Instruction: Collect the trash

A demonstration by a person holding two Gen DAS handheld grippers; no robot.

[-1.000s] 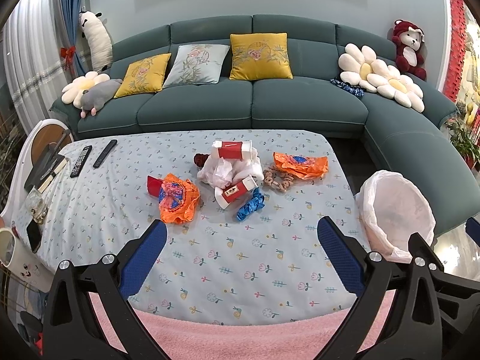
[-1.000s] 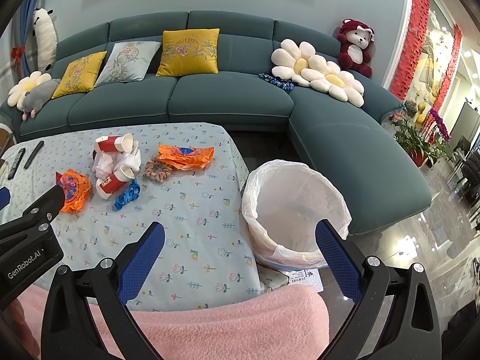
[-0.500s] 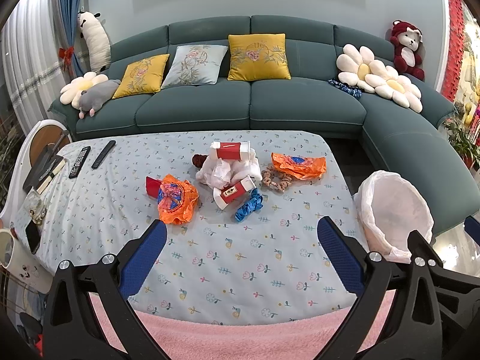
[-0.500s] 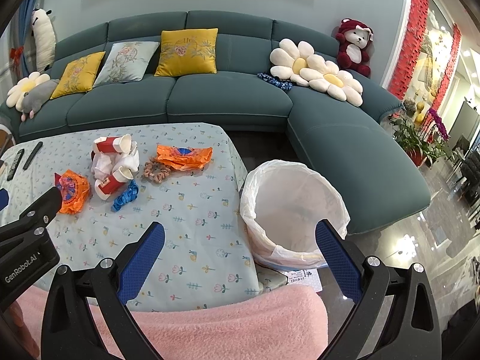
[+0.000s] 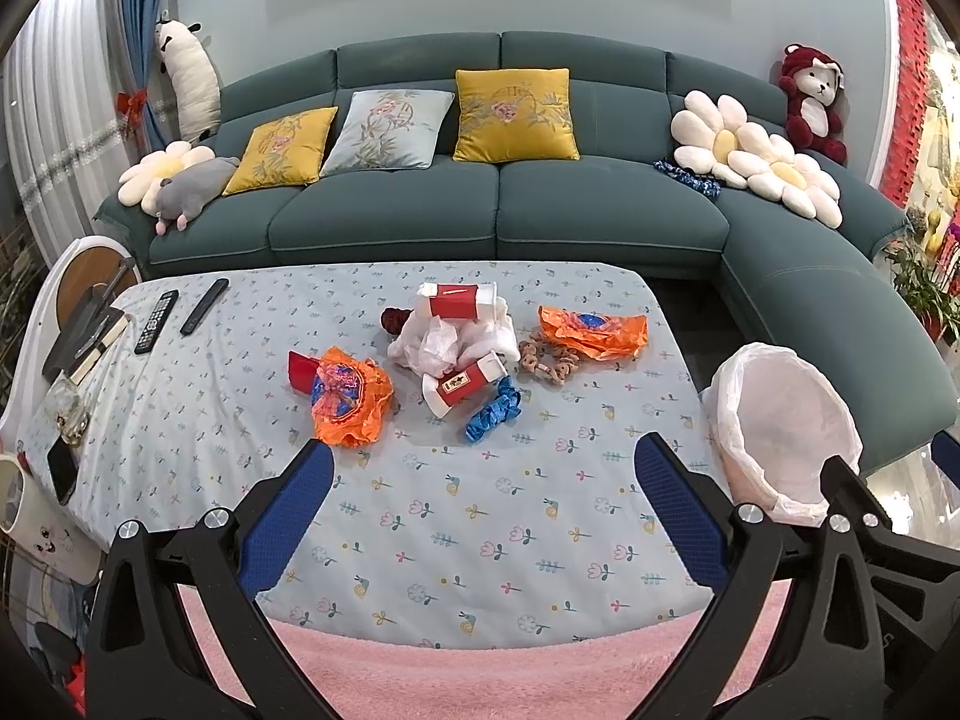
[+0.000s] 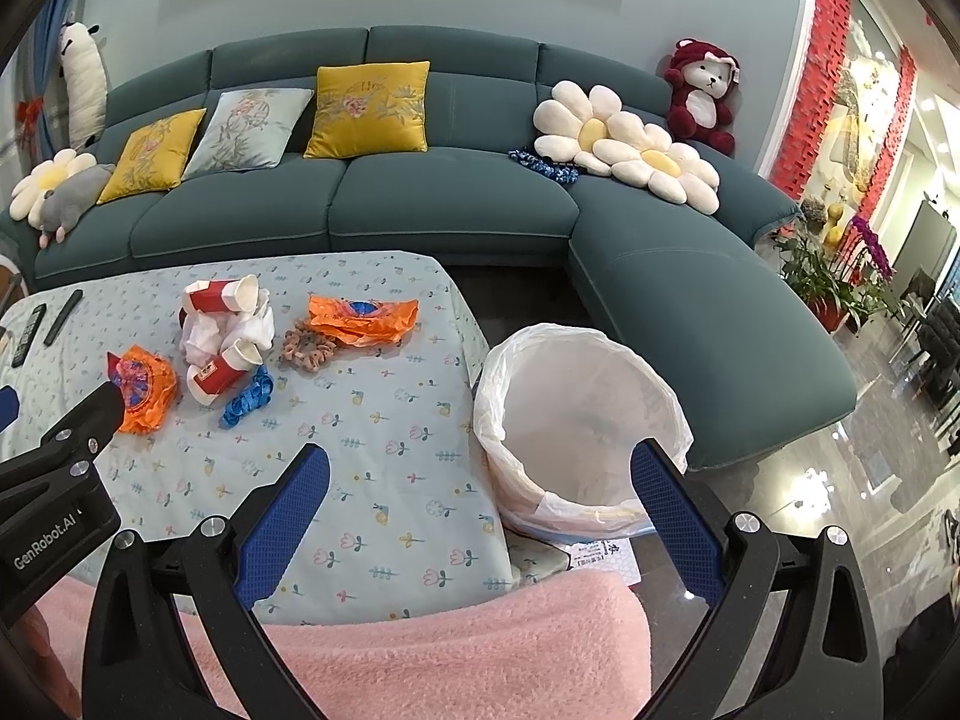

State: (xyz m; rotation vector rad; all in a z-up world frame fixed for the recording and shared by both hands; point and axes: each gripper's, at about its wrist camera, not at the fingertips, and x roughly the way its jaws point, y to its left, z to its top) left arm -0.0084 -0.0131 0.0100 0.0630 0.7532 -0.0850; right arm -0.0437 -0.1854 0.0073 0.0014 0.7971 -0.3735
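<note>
Trash lies mid-table: an orange wrapper [image 5: 351, 402], a second orange wrapper [image 5: 591, 330], two red paper cups [image 5: 459, 302] [image 5: 465, 383], crumpled white tissue [image 5: 438, 345], a blue scrunchie [image 5: 492, 417] and a brown scrunchie [image 5: 549, 360]. A white-lined bin [image 5: 780, 426] [image 6: 582, 414] stands on the floor off the table's right edge. My left gripper [image 5: 483, 468] hovers open over the near table, well short of the trash. My right gripper [image 6: 480, 468] is open too, between table edge and bin, holding nothing.
Two remotes [image 5: 177, 315] lie at the table's far left, with a phone [image 5: 60, 468] and books near the left edge. A pink blanket [image 5: 480, 678] covers the near edge. A teal sofa [image 5: 498, 204] with cushions runs behind and along the right.
Both views have shifted very slightly; the trash and bin sit a touch lower-left in frame. Both grippers stay open and nothing has been picked up.
</note>
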